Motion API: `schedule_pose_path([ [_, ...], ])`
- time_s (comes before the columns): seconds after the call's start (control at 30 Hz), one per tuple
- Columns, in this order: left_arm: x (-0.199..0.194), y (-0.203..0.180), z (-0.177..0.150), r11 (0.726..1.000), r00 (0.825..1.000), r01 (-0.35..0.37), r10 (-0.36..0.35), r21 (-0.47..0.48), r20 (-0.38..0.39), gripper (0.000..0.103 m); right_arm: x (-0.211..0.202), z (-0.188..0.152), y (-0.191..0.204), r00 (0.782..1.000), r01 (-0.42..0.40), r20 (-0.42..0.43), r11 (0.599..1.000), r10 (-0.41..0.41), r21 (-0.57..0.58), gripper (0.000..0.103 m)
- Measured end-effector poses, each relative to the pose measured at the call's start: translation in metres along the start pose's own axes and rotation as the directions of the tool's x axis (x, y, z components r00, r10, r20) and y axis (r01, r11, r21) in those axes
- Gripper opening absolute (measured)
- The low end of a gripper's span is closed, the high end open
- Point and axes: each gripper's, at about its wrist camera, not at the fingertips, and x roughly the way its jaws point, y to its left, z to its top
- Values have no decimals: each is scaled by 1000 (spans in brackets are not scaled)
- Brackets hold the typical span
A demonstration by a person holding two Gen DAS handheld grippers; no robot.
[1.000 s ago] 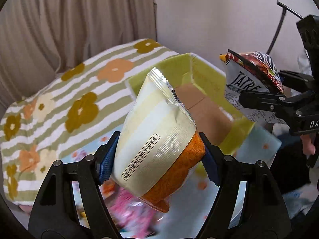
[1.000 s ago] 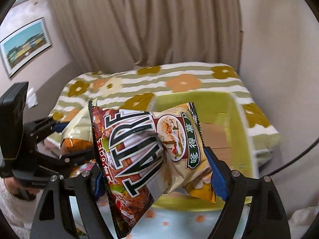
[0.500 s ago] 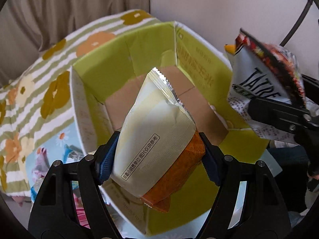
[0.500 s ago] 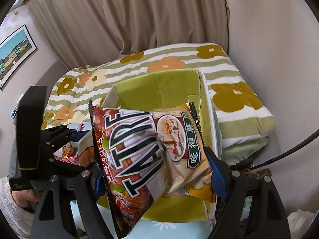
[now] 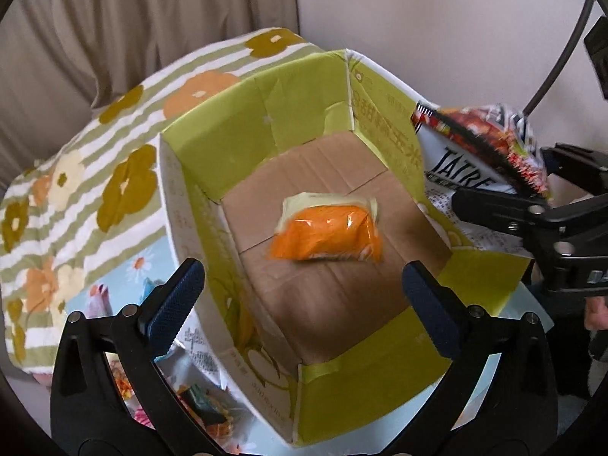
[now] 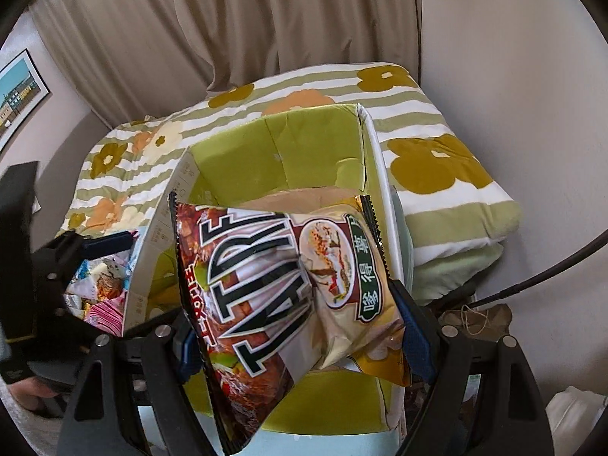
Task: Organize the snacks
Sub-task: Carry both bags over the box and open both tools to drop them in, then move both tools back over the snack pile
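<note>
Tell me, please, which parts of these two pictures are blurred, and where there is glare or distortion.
Left wrist view: the orange snack packet in the box is smeared and carries small glare spots; the chip bag at the right edge is also blurred. Right wrist view: the same bag is sharp. Both views bend straight edges, and their corners are dark.

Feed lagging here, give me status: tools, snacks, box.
Left tool opening, empty. Orange snack pack lies on box floor. Right tool clamps chip bag over box. Nothing blocking.
</note>
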Motion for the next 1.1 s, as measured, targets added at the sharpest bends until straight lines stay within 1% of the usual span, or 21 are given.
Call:
schedule_pose_path([
  [0.13,-9,6,-3,1000,1000,-12,12,-15,12,103,5,0,5,1000,28,-13,999,-29,-37,81],
  [0.27,-16,9,-4,999,1000,-23,23,-26,21,103,16,-1,12,998,40,-50,996,-44,-79,84],
  [0.33,-18,10,-5,999,999,-30,30,-31,24,103,18,-4,13,998,34,-42,996,-37,-85,92],
  [0.37,-18,11,-5,999,999,-29,30,-33,24,103,18,-5,13,999,39,-17,995,-41,-92,101],
  [0.4,-19,11,-6,999,999,-29,30,-35,25,103,16,-7,14,999,46,6,994,-46,-99,103],
  [0.53,-19,11,-8,998,999,-37,38,-46,22,103,14,-11,17,999,46,33,989,-41,-138,103],
  [0.63,-22,12,-11,998,999,-37,38,-57,21,103,12,-14,17,999,28,25,990,-24,-137,103],
  [0.8,-31,13,-18,996,998,-50,52,-78,29,103,1,-16,21,1000,23,10,987,-21,-162,103],
  [0.87,-38,14,-22,994,998,-52,56,-95,36,103,-8,-15,21,1000,2,7,986,-1,-164,103],
  [0.97,-49,18,-29,989,997,-65,71,-132,44,103,-21,-16,23,999,-11,32,985,17,-175,103],
  [1.1,-65,27,-42,975,995,-85,96,-205,42,103,-33,-19,32,998,-23,52,977,34,-210,103],
])
